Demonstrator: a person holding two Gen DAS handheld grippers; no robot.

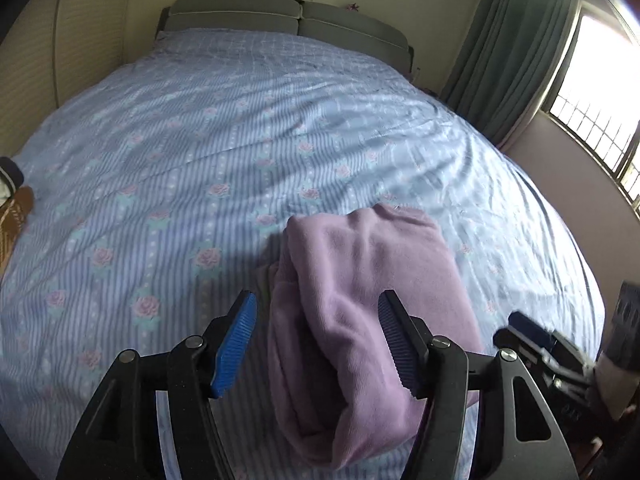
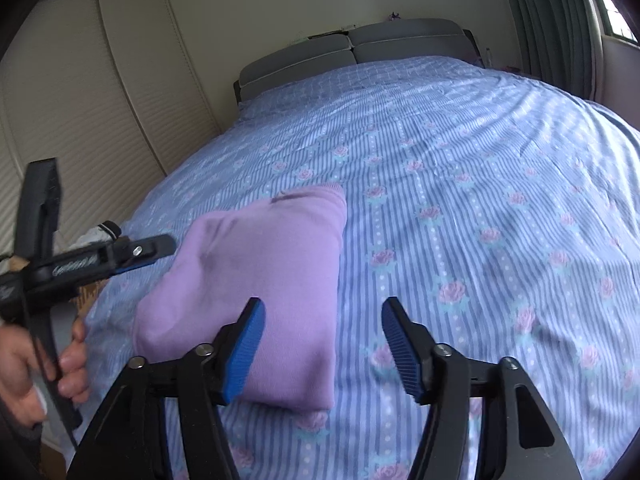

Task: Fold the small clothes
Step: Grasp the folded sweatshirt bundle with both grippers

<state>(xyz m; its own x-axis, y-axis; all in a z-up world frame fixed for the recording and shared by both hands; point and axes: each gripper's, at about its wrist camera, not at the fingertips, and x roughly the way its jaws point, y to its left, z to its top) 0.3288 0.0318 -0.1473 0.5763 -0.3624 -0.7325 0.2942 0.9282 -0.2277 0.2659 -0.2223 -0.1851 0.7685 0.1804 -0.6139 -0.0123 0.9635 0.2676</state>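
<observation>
1. Left wrist view: the left gripper (image 1: 316, 340) stands wide open and holds nothing. The garment (image 1: 360, 320) lies between and below its fingers, its near rolled end bulging under them; I cannot tell whether the pads touch the cloth.
2. Right wrist view: the right gripper (image 2: 322, 344) is also spread wide and empty. Its left finger (image 2: 244, 352) overlaps the garment's (image 2: 260, 280) near right edge; its right finger hangs over bare bedsheet (image 2: 480, 200).
3. Risk: a pinch by the left gripper from here would likely catch only the top layers of the thick roll, so lifting could peel the fold open.
4. Risk: the right gripper sits off to the garment's side; closing there may grab sheet with the cloth and drag the bundle askew.
5. Garment: lilac, soft and fleecy, already folded into a compact rectangle, several layers thick, with a dark mark near its far end. It rests on the sheet just ahead of both grippers.
</observation>
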